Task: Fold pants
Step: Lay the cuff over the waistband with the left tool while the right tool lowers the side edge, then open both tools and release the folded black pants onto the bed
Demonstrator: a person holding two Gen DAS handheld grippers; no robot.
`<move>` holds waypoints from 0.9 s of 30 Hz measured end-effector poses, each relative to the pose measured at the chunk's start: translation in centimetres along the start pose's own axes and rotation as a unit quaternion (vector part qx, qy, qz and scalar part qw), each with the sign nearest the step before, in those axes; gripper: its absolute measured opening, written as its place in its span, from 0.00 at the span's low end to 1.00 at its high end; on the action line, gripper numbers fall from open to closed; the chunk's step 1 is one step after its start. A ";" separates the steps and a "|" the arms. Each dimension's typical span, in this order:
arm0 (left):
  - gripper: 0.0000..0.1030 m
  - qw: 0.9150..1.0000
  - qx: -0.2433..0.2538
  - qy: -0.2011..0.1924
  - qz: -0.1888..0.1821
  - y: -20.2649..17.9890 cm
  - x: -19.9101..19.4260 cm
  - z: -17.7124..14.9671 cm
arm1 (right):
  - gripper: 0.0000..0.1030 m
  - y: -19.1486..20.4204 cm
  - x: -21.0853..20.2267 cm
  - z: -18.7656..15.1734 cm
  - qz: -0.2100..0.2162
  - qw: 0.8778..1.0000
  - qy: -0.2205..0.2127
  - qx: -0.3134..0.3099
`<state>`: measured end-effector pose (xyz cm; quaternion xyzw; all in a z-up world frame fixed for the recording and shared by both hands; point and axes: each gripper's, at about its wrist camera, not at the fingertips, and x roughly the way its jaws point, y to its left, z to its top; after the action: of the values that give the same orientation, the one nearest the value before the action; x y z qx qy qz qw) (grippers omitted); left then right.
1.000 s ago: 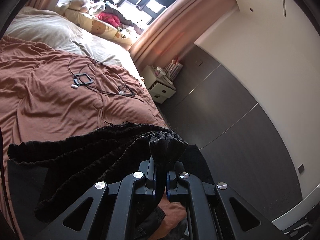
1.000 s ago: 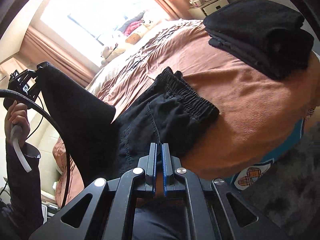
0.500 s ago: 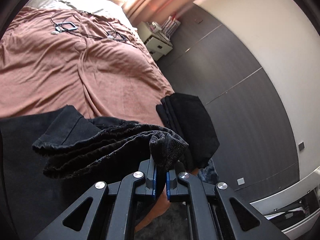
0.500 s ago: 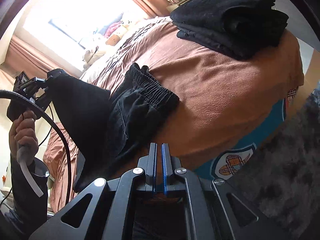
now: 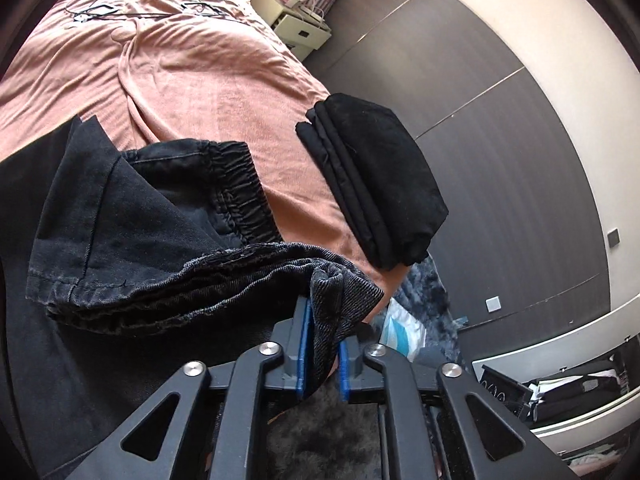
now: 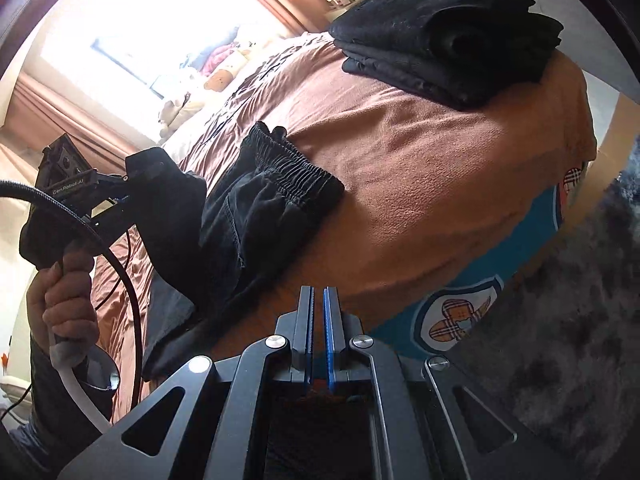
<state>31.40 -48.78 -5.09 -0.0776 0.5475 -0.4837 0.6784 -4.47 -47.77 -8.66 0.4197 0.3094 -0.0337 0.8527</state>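
Observation:
Black pants (image 5: 168,216) lie on the brown bed, elastic waistband (image 5: 240,192) toward the foot edge. My left gripper (image 5: 324,344) is shut on the hem of a pant leg and holds it lifted over the waistband end. In the right wrist view the pants (image 6: 264,208) lie mid-bed, the lifted leg (image 6: 168,188) hanging from the left gripper (image 6: 120,188) at the left. My right gripper (image 6: 318,328) is shut and empty, below the bed's near edge, apart from the pants.
A stack of folded black clothes (image 5: 376,176) sits at the bed's corner, also in the right wrist view (image 6: 448,36). Cables (image 5: 140,12) lie on the brown bedspread (image 5: 200,64) further up. A nightstand (image 5: 296,24), dark wardrobe doors (image 5: 500,168) and a grey rug (image 6: 560,320) surround the bed.
My left gripper has carried the pant hem toward the waistband end and lower; the stack of folded clothes came into its view. My right gripper drew back from the pants, below the bed edge.

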 end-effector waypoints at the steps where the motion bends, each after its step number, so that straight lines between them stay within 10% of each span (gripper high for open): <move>1: 0.47 1.000 -0.003 0.009 -0.002 0.1 0.0 0.0 | 0.02 0.1 -0.1 0.0 0.001 1.000 0.000 -0.002; 5: 0.74 1.000 -0.004 -0.004 0.011 0.8 -2.2 -0.8 | 0.09 0.9 0.2 0.1 0.007 1.000 0.005 -0.015; 7: 0.74 1.000 -0.005 -0.011 0.019 1.4 -3.7 -1.4 | 0.47 1.4 0.3 0.0 0.011 1.000 0.002 -0.022; 9: 0.74 0.999 -0.007 -0.025 0.032 2.4 -5.5 -2.0 | 0.56 2.2 0.2 0.0 0.010 0.999 -0.011 -0.033; 27: 0.74 0.976 -0.107 -0.127 0.138 16.0 -19.3 -9.7 | 0.56 10.8 4.5 2.4 -0.034 0.979 0.004 -0.203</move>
<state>33.92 -21.98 -6.13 -0.1341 0.5113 -0.3102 0.7902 3.83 -41.63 -2.55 0.2270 0.3270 0.0023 0.9174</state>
